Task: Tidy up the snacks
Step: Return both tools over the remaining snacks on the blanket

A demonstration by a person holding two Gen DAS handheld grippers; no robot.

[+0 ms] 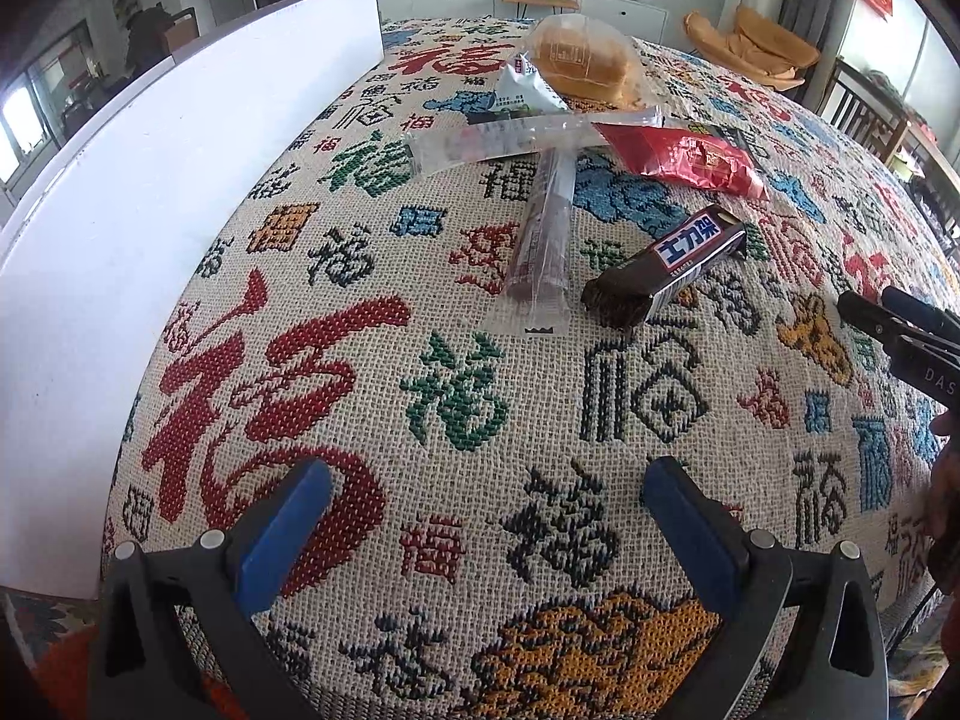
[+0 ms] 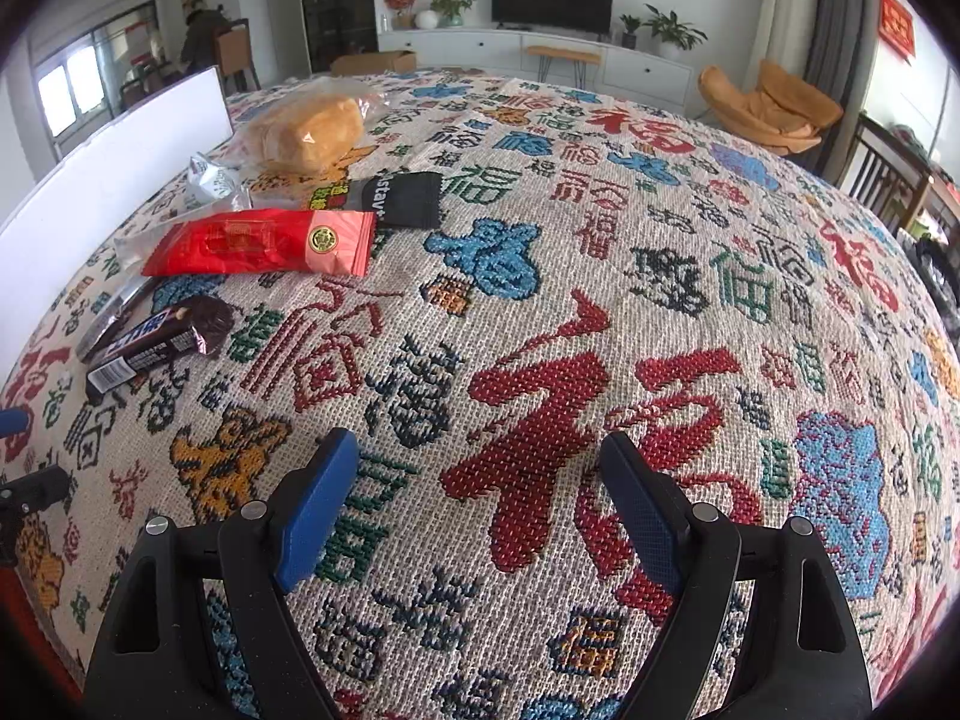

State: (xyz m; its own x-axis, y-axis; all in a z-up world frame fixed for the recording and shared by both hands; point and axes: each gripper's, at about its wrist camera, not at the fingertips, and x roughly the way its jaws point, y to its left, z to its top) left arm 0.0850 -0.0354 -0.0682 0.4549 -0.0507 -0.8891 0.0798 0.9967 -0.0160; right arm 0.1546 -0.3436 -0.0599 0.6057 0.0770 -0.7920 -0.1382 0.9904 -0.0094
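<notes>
1. My left gripper [image 1: 486, 516] and right gripper [image 2: 480, 498]: jaws wide, holding nothing.
2. Chocolate bar [image 1: 666, 267] lies ahead among snacks, near the white board [image 1: 150, 192].
3. Patterned cloth [image 2: 660, 312] bare rightward.

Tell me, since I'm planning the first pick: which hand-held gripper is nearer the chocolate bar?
Right, though not by much. The chocolate bar lies ahead of the left hand-held gripper, while the right hand-held gripper sits just beside it.

- left gripper [image 1: 486, 501]: chunky black plastic frame, blue pads, silver screws
- right gripper [image 2: 477, 495]: same build, textured blue pads [image 2: 315, 516], triangular cutouts in the frame
</notes>
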